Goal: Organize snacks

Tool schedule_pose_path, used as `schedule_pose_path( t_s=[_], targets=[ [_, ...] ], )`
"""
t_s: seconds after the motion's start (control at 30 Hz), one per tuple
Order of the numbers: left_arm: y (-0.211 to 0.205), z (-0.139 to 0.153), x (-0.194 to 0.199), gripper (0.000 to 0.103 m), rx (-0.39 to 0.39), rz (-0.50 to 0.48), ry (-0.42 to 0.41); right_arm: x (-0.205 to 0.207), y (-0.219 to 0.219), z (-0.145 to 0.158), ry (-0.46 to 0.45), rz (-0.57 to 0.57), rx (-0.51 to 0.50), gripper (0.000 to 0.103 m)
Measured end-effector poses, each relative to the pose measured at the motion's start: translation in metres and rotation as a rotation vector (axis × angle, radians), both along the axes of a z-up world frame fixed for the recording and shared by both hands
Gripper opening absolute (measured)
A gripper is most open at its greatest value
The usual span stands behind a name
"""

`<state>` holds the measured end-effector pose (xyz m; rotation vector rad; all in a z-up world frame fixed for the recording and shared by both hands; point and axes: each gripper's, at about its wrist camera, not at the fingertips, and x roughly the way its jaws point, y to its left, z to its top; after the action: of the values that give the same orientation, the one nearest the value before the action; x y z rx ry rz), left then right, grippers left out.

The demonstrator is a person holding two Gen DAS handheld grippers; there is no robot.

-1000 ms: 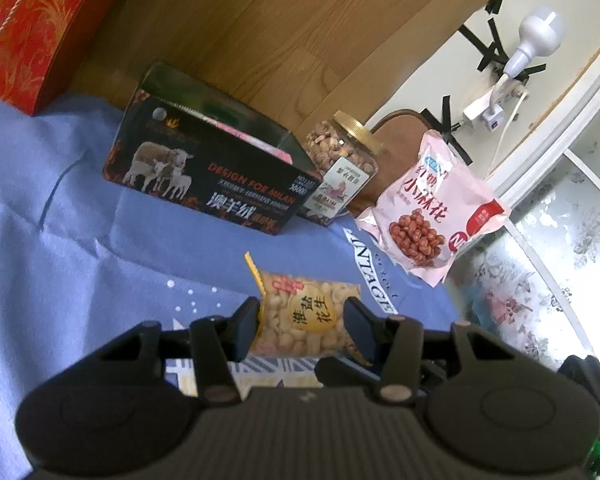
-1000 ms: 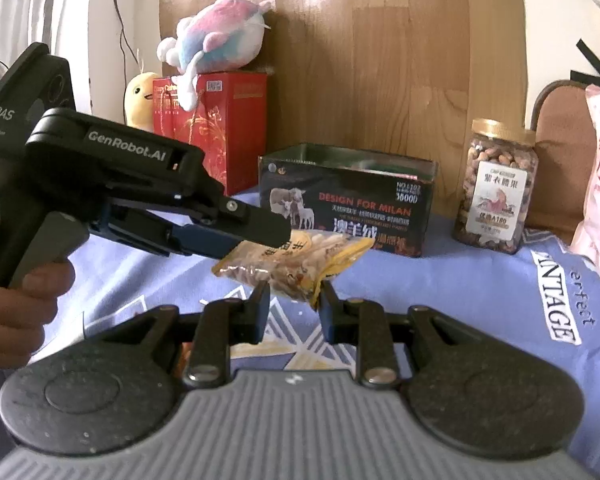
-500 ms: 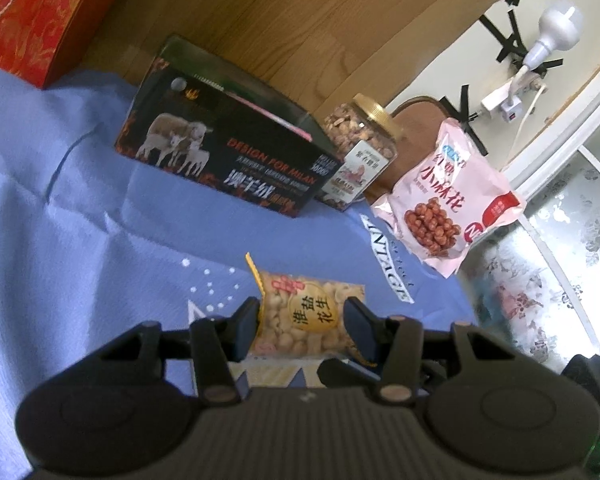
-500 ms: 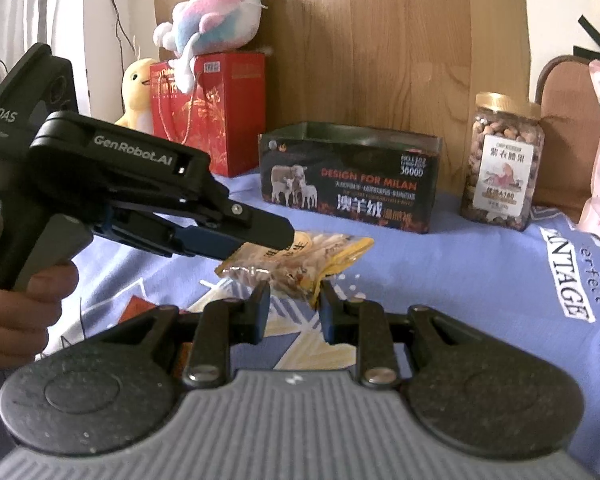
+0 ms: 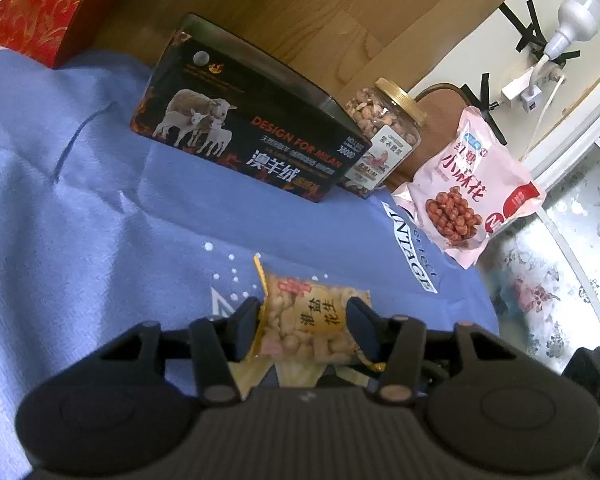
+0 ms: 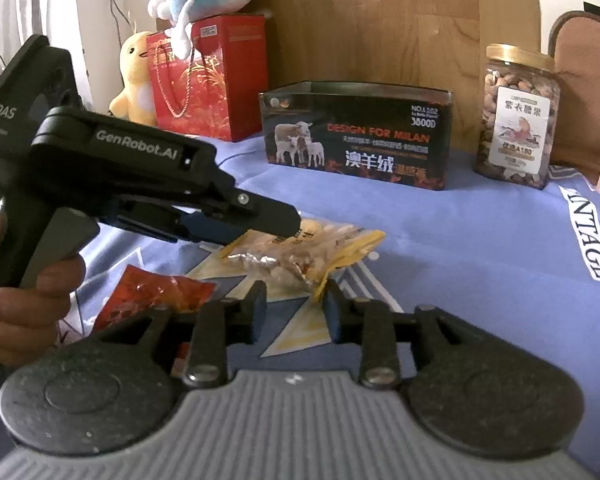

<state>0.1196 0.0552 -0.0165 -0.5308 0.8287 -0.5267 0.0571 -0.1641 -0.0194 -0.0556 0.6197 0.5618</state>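
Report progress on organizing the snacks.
Done: nothing visibly; the inside of the black tin is hidden. In hand: peanut packet between the left tongs, whose jaws have just been opening. Left: red packet, nut jar and pink bag sit outside the tin.

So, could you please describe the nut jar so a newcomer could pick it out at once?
Find the wooden board standing behind the blue cloth. At its foot, right of the open black tin with sheep on it, stands the nut jar. It is the only clear container, with a gold lid and white label.

Both wrist views near, over peanut packet point(image 5: 312, 326)
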Motion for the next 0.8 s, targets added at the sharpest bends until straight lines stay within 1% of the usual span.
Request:
schedule_pose_path(
  t_s=[0.03, 0.07, 0.1, 0.23, 0.3, 0.43, 0.47, 0.5, 0.63, 0.73, 0.8],
  targets=[
    [0.001, 0.000, 0.000, 0.056, -0.001, 0.004, -0.001, 0.000, 0.000, 0.000, 0.001, 0.003, 0.002, 0.038],
    [0.002, 0.001, 0.000, 0.061, -0.001, 0.008, -0.004, 0.000, -0.001, 0.000, 0.002, 0.003, 0.004, 0.040],
    [0.003, 0.002, -0.001, 0.064, -0.004, 0.013, -0.007, 0.000, -0.001, 0.000, 0.001, -0.001, 0.005, 0.044],
    [0.006, 0.002, -0.001, 0.066, -0.007, 0.023, -0.008, 0.000, -0.003, 0.001, -0.001, -0.012, 0.004, 0.046],
    [0.005, 0.002, -0.001, 0.068, -0.006, 0.019, -0.011, 0.001, -0.003, 0.000, -0.001, -0.012, 0.001, 0.048],
    [0.000, 0.002, -0.002, 0.066, 0.018, 0.009, -0.030, 0.003, 0.002, 0.000, -0.009, 0.002, -0.029, 0.051],
    [-0.002, 0.003, -0.003, 0.064, 0.029, 0.006, -0.037, 0.003, 0.003, 0.000, -0.013, 0.009, -0.037, 0.051],
    [-0.003, 0.003, -0.004, 0.059, 0.037, 0.003, -0.039, 0.005, 0.006, 0.000, -0.016, 0.021, -0.044, 0.051],
    [-0.004, 0.004, -0.004, 0.055, 0.045, 0.008, -0.029, 0.003, 0.014, 0.001, -0.057, 0.023, -0.080, 0.046],
    [-0.001, 0.008, -0.003, 0.055, 0.023, 0.016, -0.016, 0.001, 0.015, 0.006, -0.096, 0.022, -0.074, 0.043],
    [0.000, 0.017, -0.003, 0.055, 0.017, 0.022, -0.037, 0.000, 0.015, 0.012, -0.125, 0.022, -0.070, 0.043]
  ],
)
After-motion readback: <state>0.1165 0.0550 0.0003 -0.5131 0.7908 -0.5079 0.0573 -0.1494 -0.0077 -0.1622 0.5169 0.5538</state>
